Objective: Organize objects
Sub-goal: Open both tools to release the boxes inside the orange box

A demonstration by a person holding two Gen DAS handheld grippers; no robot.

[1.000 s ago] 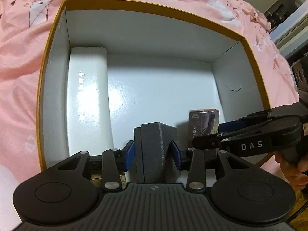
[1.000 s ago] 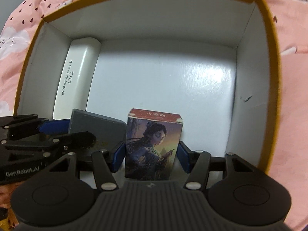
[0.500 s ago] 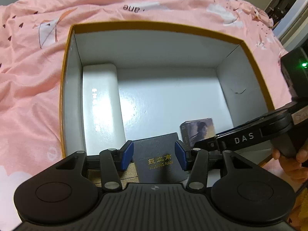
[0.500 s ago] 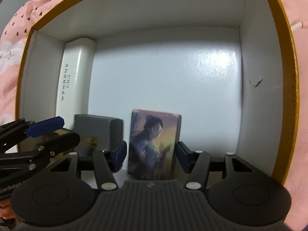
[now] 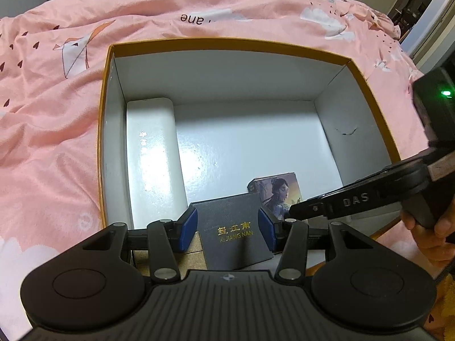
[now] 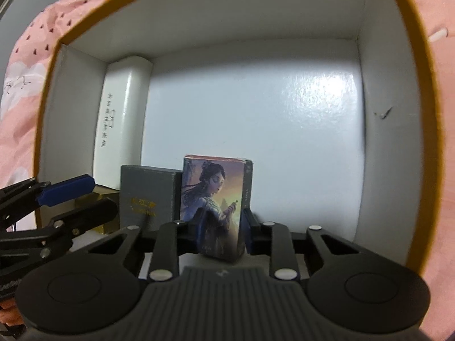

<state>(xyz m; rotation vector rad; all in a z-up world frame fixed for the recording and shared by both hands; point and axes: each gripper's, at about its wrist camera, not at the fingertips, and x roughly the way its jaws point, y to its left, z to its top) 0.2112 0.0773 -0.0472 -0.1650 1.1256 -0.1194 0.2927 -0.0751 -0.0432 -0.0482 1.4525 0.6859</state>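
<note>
A white-lined cardboard box with an orange rim (image 5: 227, 43) lies on a pink bedspread. Inside, a long white case (image 5: 153, 147) lies along its left wall. A dark grey box with gold lettering (image 5: 231, 231) stands at the near wall, between the spread blue pads of my left gripper (image 5: 229, 227), which is open and does not grip it. My right gripper (image 6: 220, 227) is shut on a picture box showing a woman (image 6: 217, 201), held upright next to the grey box (image 6: 148, 196). The picture box also shows in the left wrist view (image 5: 277, 196).
The box floor (image 5: 247, 142) is bare white beyond the held items. The right wall carries a small tear (image 5: 345, 132). The pink bedspread (image 5: 51, 119) surrounds the box. A brown cardboard piece (image 5: 167, 257) lies under the left gripper. A dark device with a green light (image 5: 438, 105) is at right.
The left gripper has opened, let go of the grey box and drawn back and up. The right gripper has moved deeper into the box with the picture box, beside the grey box.
</note>
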